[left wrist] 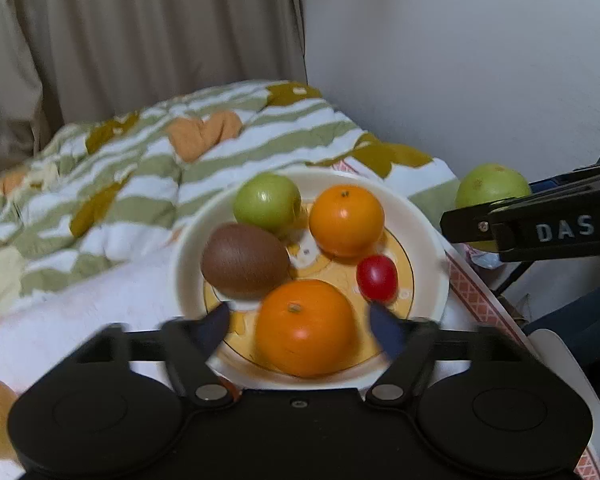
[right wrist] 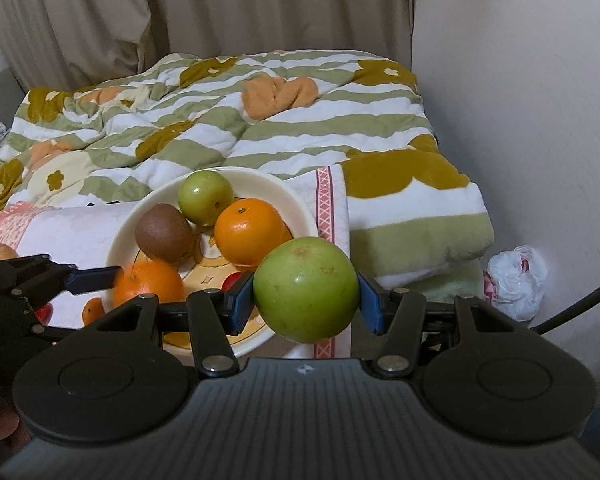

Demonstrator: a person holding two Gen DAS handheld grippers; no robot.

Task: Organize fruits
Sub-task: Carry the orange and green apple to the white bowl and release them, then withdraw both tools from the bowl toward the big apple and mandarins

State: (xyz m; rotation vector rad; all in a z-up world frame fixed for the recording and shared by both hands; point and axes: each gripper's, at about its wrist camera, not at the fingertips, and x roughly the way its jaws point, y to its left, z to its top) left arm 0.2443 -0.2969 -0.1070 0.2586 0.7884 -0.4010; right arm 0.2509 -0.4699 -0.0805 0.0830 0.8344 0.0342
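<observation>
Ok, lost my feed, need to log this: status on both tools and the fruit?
Right tool shut on green apple, beside bowl. Left tool open around near orange in bowl. Nothing blocking.

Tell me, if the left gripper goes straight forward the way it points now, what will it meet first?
Most likely the near orange in the bowl: it sits between the open fingers of the left gripper, possibly already touching. Depth is unclear.
</observation>
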